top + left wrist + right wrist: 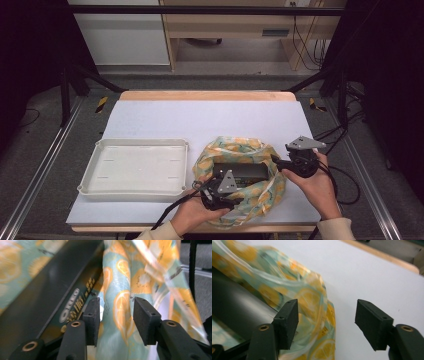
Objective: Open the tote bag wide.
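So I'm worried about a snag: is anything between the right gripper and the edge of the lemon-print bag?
Nothing visible is. The right gripper is open, and the lemon-print bag edge lies directly in front of its jaws, nearer the left one, over bare white table. The dark box sits inside the bag, beyond that edge.

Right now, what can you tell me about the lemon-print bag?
The bag is thin, glossy, see-through film, teal with orange-yellow citrus slices. It lies crumpled on the white table cover, right of the tray, mouth gaping around a dark box with gold lettering. A fold of its near edge stands between the left hand-held gripper's open jaws; the right hand-held gripper, also open, straddles its right edge.
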